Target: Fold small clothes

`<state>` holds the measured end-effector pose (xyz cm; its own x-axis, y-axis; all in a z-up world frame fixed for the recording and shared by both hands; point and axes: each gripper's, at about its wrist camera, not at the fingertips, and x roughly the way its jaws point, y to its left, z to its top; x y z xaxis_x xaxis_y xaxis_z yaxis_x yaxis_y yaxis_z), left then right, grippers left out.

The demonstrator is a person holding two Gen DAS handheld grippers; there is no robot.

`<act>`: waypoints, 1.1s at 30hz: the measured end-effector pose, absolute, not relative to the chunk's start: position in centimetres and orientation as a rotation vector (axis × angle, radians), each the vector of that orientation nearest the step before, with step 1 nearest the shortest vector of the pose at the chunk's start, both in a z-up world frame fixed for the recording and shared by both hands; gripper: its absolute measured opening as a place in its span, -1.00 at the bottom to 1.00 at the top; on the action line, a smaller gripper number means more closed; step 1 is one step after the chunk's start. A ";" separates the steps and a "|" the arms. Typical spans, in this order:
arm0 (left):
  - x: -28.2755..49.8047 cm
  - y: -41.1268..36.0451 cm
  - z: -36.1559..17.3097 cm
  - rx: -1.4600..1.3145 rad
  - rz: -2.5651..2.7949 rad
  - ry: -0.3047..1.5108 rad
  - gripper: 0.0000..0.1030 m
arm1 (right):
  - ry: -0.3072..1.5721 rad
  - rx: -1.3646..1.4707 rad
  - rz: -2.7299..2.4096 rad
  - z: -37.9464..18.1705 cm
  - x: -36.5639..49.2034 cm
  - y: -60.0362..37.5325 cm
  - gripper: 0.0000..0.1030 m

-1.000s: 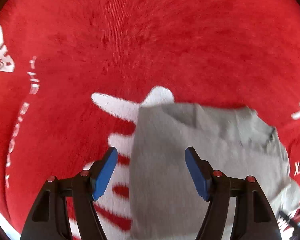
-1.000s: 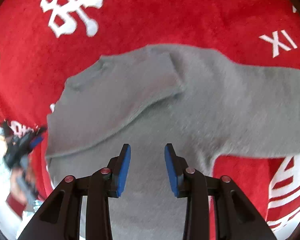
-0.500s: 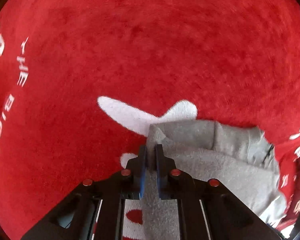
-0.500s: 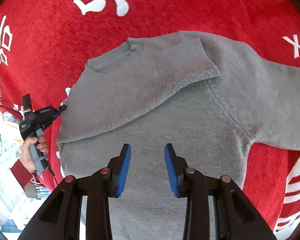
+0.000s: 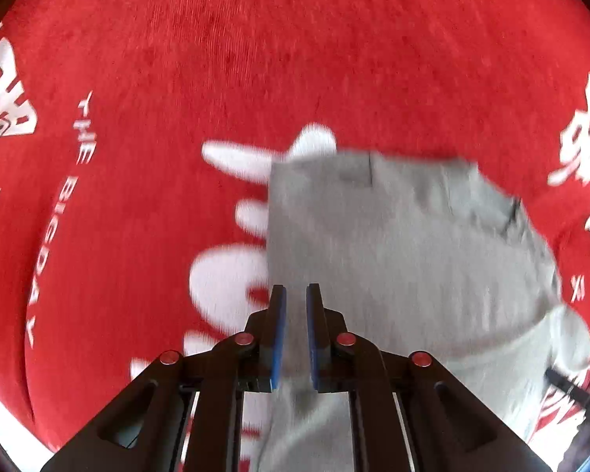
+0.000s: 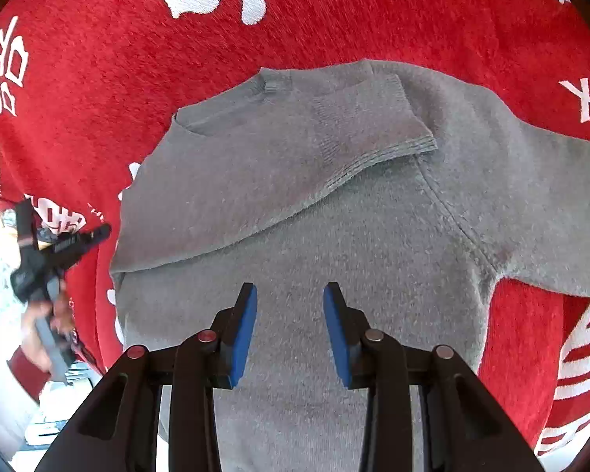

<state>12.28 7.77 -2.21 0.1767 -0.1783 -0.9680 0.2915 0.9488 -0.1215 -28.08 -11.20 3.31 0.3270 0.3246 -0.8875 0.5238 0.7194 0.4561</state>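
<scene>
Left gripper [image 5: 294,338]: a second ago spread over the grey sweater [image 5: 393,255], now pinched tight on the cloth at its left edge and lifting it

Right gripper [image 6: 290,330]: partly spread, nothing between its pads, hovering over the sweater body

Sweater: lies on the red cloth [image 6: 98,78], left sleeve [image 6: 295,165] already folded across the chest, right sleeve [image 6: 531,196] lying out flat

Meaning: likely the side fold has begun

Writing: "THE BIG DAY" [image 5: 65,204] at left, "WEDDING", "XI", plus large white characters I cannot make out
</scene>
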 end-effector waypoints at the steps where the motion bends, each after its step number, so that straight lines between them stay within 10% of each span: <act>1: 11.5 7.8 -2.4 0.115 -0.322 1.363 -0.78 | 1.268 0.817 -0.153 3.3 -28.3 -11.2 -0.24; 10: 4.1 4.0 -1.7 0.268 -0.364 1.378 -0.75 | 1.263 0.893 -0.230 3.2 -32.1 -13.4 -0.14; 12: 3.0 2.1 -2.0 0.279 -0.380 1.394 0.62 | 1.253 0.927 -0.264 3.1 -33.4 -14.4 -0.13; 13: 2.2 1.7 -1.9 0.283 -0.375 1.385 0.77 | 1.245 0.946 -0.282 3.0 -34.1 -15.0 -0.13; 33: -1.6 -16.3 -2.3 0.280 -0.632 1.395 0.77 | 1.019 1.268 -0.626 0.8 -48.4 -26.5 0.09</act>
